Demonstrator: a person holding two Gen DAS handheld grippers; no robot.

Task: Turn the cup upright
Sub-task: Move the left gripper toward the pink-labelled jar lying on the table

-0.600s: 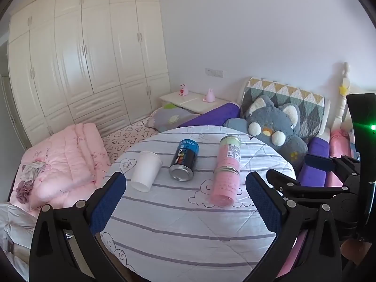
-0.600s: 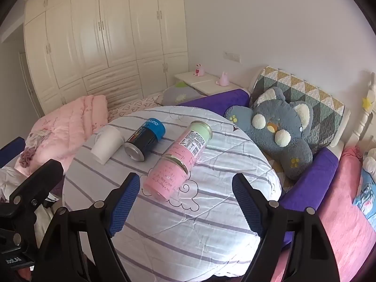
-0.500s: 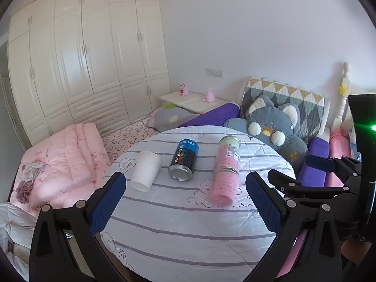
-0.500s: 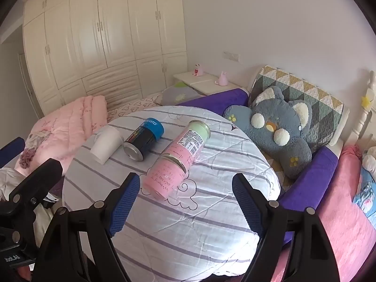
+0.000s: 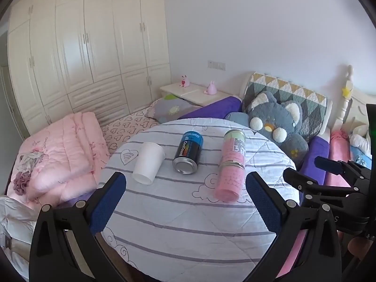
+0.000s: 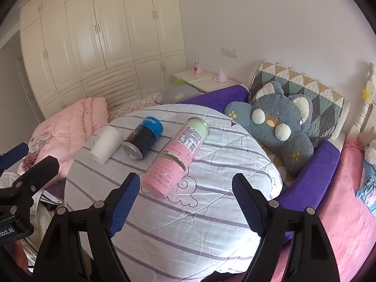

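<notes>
A white paper cup [image 5: 148,162] lies on its side on the round striped table [image 5: 188,223], at its left, mouth away from me. It also shows in the right wrist view [image 6: 106,147]. Beside it lie a dark can with a blue cap [image 5: 188,152] [image 6: 143,141] and a pink bottle with a green lid [image 5: 231,164] [image 6: 175,156]. My left gripper [image 5: 185,203] is open and empty, hovering above the near table, short of the cup. My right gripper [image 6: 185,203] is open and empty, just short of the pink bottle's base.
A grey plush toy [image 5: 275,122] and purple bolsters [image 6: 312,169] lie behind and right of the table. A folded pink quilt [image 5: 61,155] lies left of it. A white wardrobe [image 5: 82,47] and a nightstand [image 5: 195,92] stand at the back.
The right gripper has moved slightly closer to the pink bottle. The left gripper has barely moved. The objects on the table have not moved.
</notes>
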